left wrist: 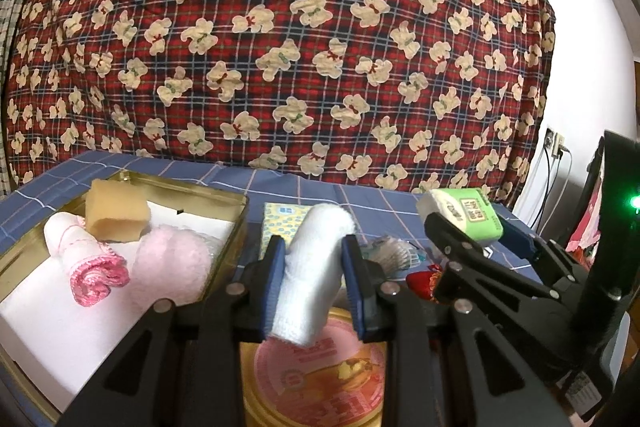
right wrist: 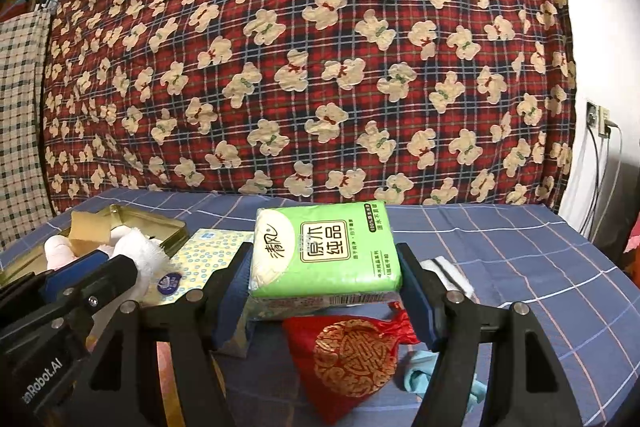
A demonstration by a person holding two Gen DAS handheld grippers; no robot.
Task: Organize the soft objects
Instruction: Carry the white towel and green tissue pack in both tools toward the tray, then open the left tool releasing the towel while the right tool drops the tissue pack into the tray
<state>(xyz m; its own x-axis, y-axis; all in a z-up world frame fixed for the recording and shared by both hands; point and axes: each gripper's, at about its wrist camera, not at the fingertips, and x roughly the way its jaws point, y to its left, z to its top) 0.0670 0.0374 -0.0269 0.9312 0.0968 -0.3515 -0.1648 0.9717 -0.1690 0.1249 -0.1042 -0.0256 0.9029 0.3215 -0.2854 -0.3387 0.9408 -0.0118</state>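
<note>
2 grippers (left wrist: 314, 275) (right wrist: 324, 291), 2 tissue packs (right wrist: 325, 253) (right wrist: 200, 263), 1 tin (left wrist: 224, 195)

A red plaid quilt (left wrist: 280, 39) printed with cream teddy bears fills the upper and middle part of both frames, hanging as a backdrop behind a blue cloth (right wrist: 520, 251) crossed by thin pale grid lines. At the left edge of the right wrist view hangs a green-and-cream checked fabric (right wrist: 20, 115). On the white wall at the right edge sits a power socket (right wrist: 598, 119) (cables run down from it).
</note>
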